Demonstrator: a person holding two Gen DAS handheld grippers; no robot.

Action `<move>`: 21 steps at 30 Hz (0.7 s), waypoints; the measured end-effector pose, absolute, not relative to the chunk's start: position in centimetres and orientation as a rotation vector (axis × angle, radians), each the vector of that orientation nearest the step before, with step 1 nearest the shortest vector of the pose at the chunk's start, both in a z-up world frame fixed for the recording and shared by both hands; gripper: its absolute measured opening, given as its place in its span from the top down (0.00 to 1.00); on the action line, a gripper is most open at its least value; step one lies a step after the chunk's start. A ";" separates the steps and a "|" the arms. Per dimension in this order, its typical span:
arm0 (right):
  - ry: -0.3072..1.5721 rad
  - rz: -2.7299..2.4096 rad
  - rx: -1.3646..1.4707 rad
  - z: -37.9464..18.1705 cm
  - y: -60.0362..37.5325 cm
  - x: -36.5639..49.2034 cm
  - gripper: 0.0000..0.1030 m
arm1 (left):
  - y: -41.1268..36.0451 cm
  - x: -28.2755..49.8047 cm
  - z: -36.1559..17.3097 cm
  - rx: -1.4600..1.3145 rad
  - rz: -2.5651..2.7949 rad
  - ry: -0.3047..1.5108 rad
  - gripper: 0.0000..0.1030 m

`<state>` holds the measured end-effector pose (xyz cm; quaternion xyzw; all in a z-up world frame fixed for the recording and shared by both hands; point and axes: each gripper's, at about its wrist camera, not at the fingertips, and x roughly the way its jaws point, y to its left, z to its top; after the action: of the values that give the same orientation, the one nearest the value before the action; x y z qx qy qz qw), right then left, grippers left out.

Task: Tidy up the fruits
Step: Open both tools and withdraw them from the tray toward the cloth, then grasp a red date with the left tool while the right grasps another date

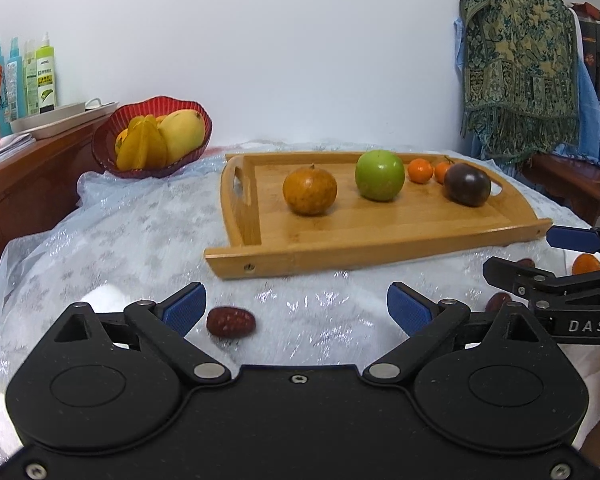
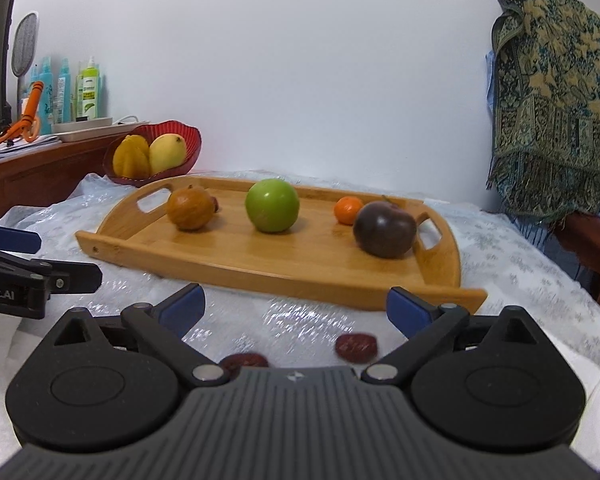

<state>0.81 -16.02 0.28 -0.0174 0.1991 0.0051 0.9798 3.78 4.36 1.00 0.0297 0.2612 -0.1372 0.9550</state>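
Observation:
A wooden tray (image 1: 380, 236) (image 2: 284, 268) holds an orange-brown fruit (image 1: 309, 191) (image 2: 190, 208), a green apple (image 1: 379, 175) (image 2: 272, 205), small tangerines (image 1: 420, 171) (image 2: 348, 210) and a dark purple fruit (image 1: 467, 184) (image 2: 385, 229). My left gripper (image 1: 296, 308) is open and empty above the cloth, a red date (image 1: 231, 321) just inside its left finger. My right gripper (image 2: 296, 308) is open and empty, with two red dates (image 2: 356, 347) (image 2: 244, 361) under it. Each gripper shows at the edge of the other's view.
A red bowl (image 1: 152, 136) (image 2: 156, 152) with a mango and starfruit stands at the back left. A wooden sideboard (image 1: 28, 176) with bottles is at the left. A small orange fruit (image 1: 587, 264) and more dates lie on the cloth at the right. A patterned cloth (image 1: 520, 72) hangs at the right.

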 end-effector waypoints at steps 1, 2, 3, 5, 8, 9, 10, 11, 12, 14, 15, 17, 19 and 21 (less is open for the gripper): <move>0.401 0.013 -0.034 0.2 -15.9 0.7 0.01 | 4.4 3.8 0.8 0.059 -0.277 0.533 0.05; 0.401 0.014 -0.034 0.1 -15.8 0.6 0.01 | 4.6 3.8 0.7 0.056 -0.275 0.535 0.05; 0.402 0.015 -0.036 -0.1 -15.6 0.4 0.01 | 4.7 3.8 0.5 0.051 -0.273 0.538 0.05; 0.408 0.020 -0.038 -0.3 -15.3 0.3 0.01 | 4.9 3.9 0.3 0.039 -0.268 0.542 0.05; 0.420 0.028 -0.040 -0.8 -14.9 0.1 0.01 | 5.2 4.2 -0.1 0.023 -0.263 0.551 0.05; 0.426 0.032 -0.040 -0.9 -14.7 0.2 0.01 | 5.3 4.4 -0.1 0.020 -0.262 0.555 0.05; 0.429 0.035 -0.039 -1.0 -14.6 0.2 0.01 | 5.3 4.4 -0.2 0.017 -0.260 0.556 0.05; 0.432 0.039 -0.038 -1.2 -14.5 0.2 0.01 | 5.4 4.5 -0.2 0.015 -0.258 0.555 0.06; 0.434 0.042 -0.039 -1.2 -14.4 0.2 0.01 | 5.3 4.6 -0.3 0.015 -0.258 0.556 0.06; 0.436 0.045 -0.041 -1.4 -14.1 0.2 0.01 | 5.3 4.6 -0.4 0.017 -0.257 0.558 0.07; 0.438 0.046 -0.041 -1.4 -14.0 0.3 0.01 | 5.3 4.7 -0.4 0.017 -0.258 0.560 0.07; 0.445 0.049 -0.039 -1.6 -13.9 0.3 0.02 | 5.4 4.9 -0.6 0.013 -0.265 0.571 0.07; 0.455 0.053 -0.038 -1.9 -13.7 0.4 0.03 | 5.5 5.2 -0.8 -0.006 -0.270 0.588 0.08; 0.460 0.056 -0.042 -2.1 -13.6 0.4 0.03 | 5.8 5.5 -0.9 -0.036 -0.266 0.602 0.09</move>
<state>0.37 -13.57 -2.11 -0.0209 0.2281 0.0275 0.9730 5.52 5.85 -0.90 -0.0176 0.2958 -0.1305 0.9461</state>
